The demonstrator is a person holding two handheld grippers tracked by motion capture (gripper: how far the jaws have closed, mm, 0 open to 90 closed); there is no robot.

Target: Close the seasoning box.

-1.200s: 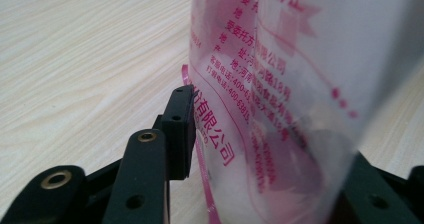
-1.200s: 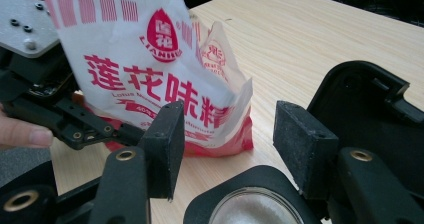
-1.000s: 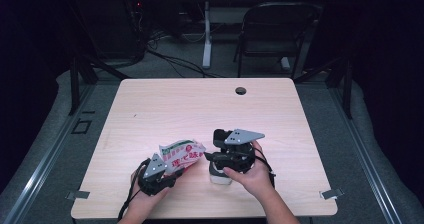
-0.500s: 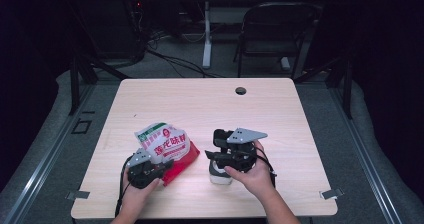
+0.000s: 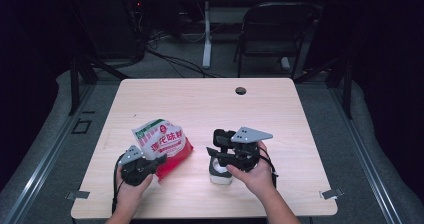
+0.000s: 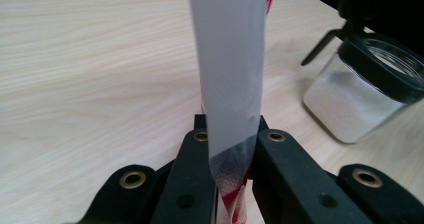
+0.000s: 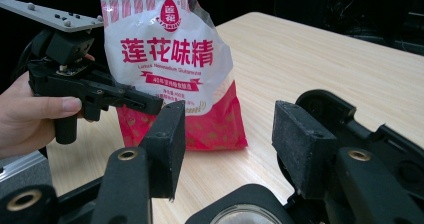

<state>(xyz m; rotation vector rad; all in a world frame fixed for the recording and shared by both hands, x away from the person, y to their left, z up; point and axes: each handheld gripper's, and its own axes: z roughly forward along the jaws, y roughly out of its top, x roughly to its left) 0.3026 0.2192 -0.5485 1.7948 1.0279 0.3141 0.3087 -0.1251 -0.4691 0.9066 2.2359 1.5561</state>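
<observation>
High view shows me the left hand-held gripper (image 5: 150,163) now pinching the lower edge of the red-and-white seasoning bag (image 5: 162,146), which stands upright on the counter (image 5: 280,109) at its left front. A second ago that bag lay tipped toward the middle, close against the other tool; since then it has swung up and drawn leftward, and the left jaws have just been closing until they clamp the flat film, as the left gripper view confirms with the bag's edge (image 6: 231,84) squeezed between both pads. I judge the bag is secured and ready to be lifted or tilted toward the jar.

My right hand-held gripper (image 5: 227,151) has not shifted: it sits over the glass jar of white powder (image 5: 220,173), jaws spread wide around its black lid, but I cannot tell whether the pads actually press on it.

Pale wood-grain laminate covers the counter, with a cable hole (image 5: 240,90) near the far edge. Beyond it the room is dark, with a folding chair (image 5: 272,31) and cables (image 5: 170,59) on the grey floor.
</observation>
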